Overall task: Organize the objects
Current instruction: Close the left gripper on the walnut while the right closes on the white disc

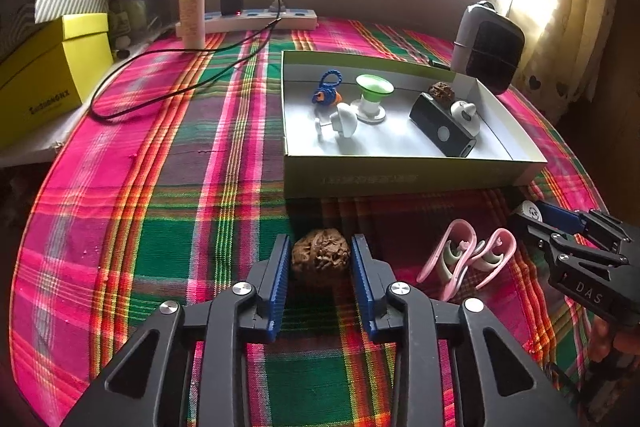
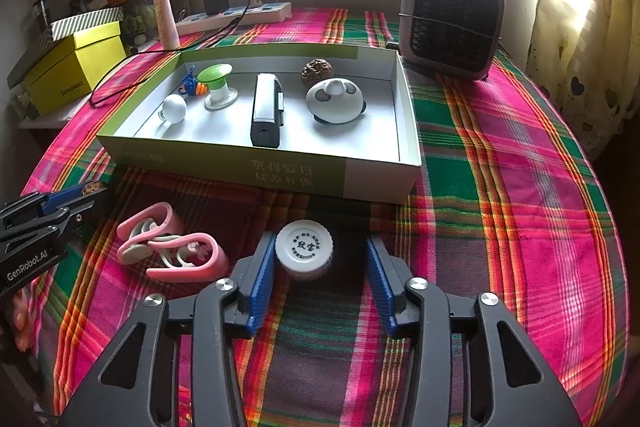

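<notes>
Nearest the table's front edge, the left gripper (image 1: 320,259) has its blue ribbed pads against both sides of a brown wrinkled walnut (image 1: 320,255), clamped on it as far as the view shows, with the nut resting on the pink-and-green plaid tablecloth (image 1: 160,187). The right gripper (image 2: 320,259) straddles a small white screw-cap jar with a printed lid (image 2: 304,249); its left pad touches the jar, while a clear gap remains at the right pad, so the jaws stand apart and the jar is not yet gripped. Between the two, a pink-and-white curved plastic clip piece (image 2: 172,251) lies loose on the cloth. Beyond these, mid-table, the shallow open cardboard box with green trim (image 2: 376,183) already holds a second walnut, a panda-shaped white gadget (image 2: 336,101), a black rectangular device (image 2: 266,111), a green-topped white spool (image 2: 218,85), a white round piece and a blue corded trinket. Judged so, sorting is well advanced: three items remain outside the box.
</notes>
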{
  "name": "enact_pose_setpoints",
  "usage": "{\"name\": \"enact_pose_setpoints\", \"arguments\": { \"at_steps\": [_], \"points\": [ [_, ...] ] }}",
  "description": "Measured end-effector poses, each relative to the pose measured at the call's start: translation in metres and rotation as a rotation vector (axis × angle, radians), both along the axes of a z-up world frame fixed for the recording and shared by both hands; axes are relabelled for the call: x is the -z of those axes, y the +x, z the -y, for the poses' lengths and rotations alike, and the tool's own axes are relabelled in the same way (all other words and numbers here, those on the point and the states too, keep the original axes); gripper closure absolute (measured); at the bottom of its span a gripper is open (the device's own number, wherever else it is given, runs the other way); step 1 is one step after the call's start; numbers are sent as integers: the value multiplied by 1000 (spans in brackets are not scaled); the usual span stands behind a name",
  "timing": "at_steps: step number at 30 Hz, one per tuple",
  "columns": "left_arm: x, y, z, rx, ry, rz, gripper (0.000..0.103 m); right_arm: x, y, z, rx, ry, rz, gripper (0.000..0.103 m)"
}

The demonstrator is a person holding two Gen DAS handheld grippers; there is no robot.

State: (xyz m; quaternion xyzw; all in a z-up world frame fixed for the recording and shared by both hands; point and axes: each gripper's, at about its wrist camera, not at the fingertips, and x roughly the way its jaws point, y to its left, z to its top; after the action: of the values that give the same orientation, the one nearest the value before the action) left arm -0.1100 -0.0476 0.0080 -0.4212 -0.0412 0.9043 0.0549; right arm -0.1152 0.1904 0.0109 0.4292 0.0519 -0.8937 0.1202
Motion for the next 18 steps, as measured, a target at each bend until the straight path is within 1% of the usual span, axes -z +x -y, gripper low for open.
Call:
{"name": "enact_pose_setpoints", "arguments": {
  "at_steps": [4,6,10,13,18],
  "points": [
    [0,0,0,0,0,0,75,0,0,0,0,-1,-1,64],
    [0,0,0,0,0,0,75,0,0,0,-1,0,-1,68],
    [0,0,0,0,0,0,75,-1,0,1,-3,-1,-2,70],
    [0,0,0,0,0,0,75,-1,0,1,0,-4,-2,74],
    [0,0,0,0,1,0,75,-1,0,0,0,-5,-2,74]
  ]
}}
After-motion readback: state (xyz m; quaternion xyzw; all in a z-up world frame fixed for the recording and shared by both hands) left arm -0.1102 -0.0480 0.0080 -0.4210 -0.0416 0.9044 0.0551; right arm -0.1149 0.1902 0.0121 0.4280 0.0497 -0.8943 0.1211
